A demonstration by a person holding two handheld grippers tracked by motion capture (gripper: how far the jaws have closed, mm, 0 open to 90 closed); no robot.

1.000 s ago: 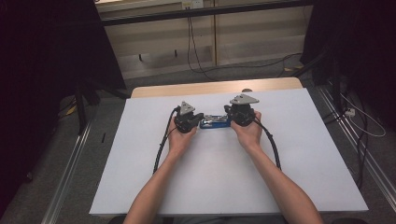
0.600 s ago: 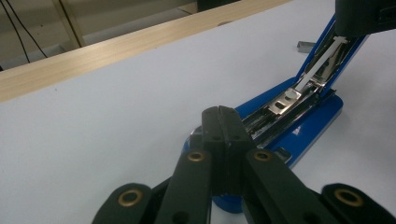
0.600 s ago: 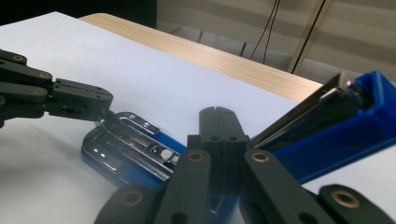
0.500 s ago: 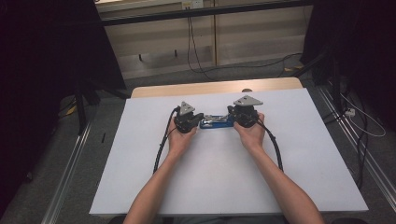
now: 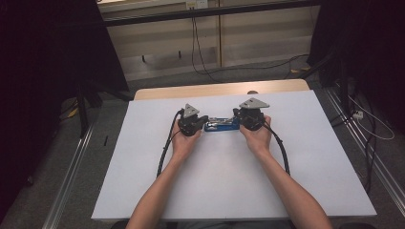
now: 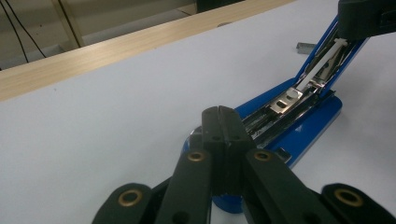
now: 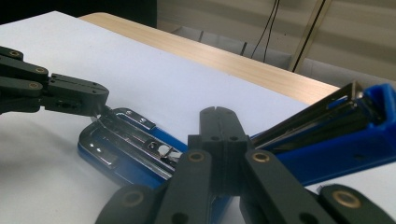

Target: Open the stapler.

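Toward the far edge of the counter (image 5: 143,181), midway between its left and right edges, lies a blue stapler (image 5: 222,125), opened up, with its length running left to right. Its base lies flat on the white surface, with the bright metal staple channel exposed along its top, while the blue top arm (image 7: 336,135) is swung up at an angle from the hinge.

From the left comes the left gripper (image 5: 204,120), its jaws pressed together with nothing between them; in the left gripper view the closed tips (image 6: 223,122) sit just above the near end of the stapler's base (image 6: 299,135). From the right comes the right gripper (image 5: 236,117), jaws likewise pressed together and empty; in the right gripper view its tips (image 7: 217,122) sit over the metal channel (image 7: 135,144), beside the raised arm, and the left gripper's closed tips (image 7: 95,103) touch the far end of the stapler.

A small strip of staples (image 6: 306,45) lies on the counter just beyond the stapler. Each gripper's black cable (image 5: 165,150) trails back along the forearm toward the near edge. A strip of bare wood (image 5: 215,89) shows along the counter's far edge.
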